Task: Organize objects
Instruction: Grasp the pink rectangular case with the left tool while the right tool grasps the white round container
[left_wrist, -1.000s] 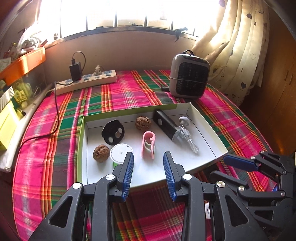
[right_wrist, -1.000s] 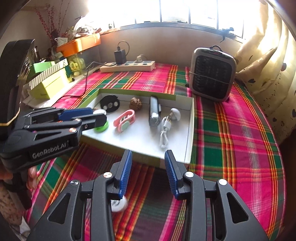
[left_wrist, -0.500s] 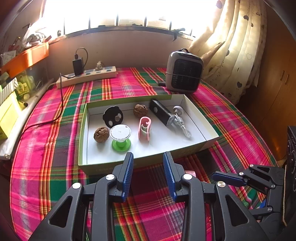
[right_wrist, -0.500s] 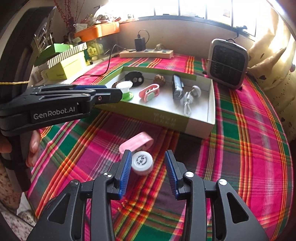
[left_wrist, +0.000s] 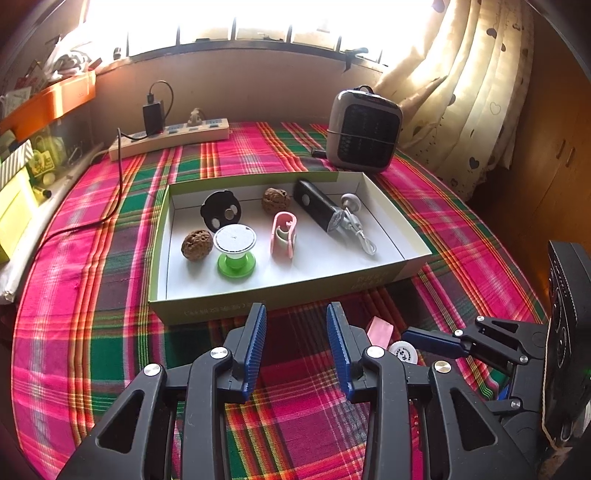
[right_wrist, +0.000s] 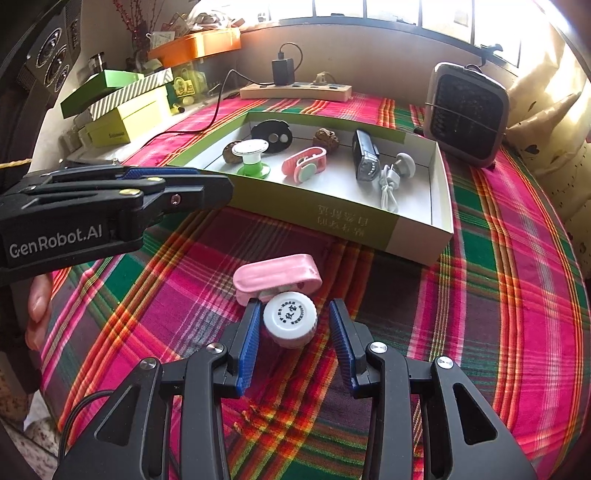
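A white round cap (right_wrist: 290, 319) lies on the plaid cloth between the open fingers of my right gripper (right_wrist: 293, 332), near the left pad. A pink clip (right_wrist: 275, 277) lies just beyond it. Both show in the left wrist view, cap (left_wrist: 403, 352) and clip (left_wrist: 380, 327). The open box (left_wrist: 277, 295) holds two walnuts, a green-based spool (left_wrist: 235, 248), a pink clip (left_wrist: 283, 234), a black disc, a black torch and a white cable. My left gripper (left_wrist: 295, 350) is open and empty before the box's near wall. It also shows in the right wrist view (right_wrist: 177, 184).
A grey fan heater (left_wrist: 364, 133) stands behind the box at the right. A power strip (left_wrist: 170, 138) with a charger lies at the back left. Stacked green boxes (right_wrist: 122, 107) sit at the left edge. A curtain hangs at the right.
Both grippers pulled back from the box. My right gripper came down toward the cloth, so the white cap now sits between its open fingers.
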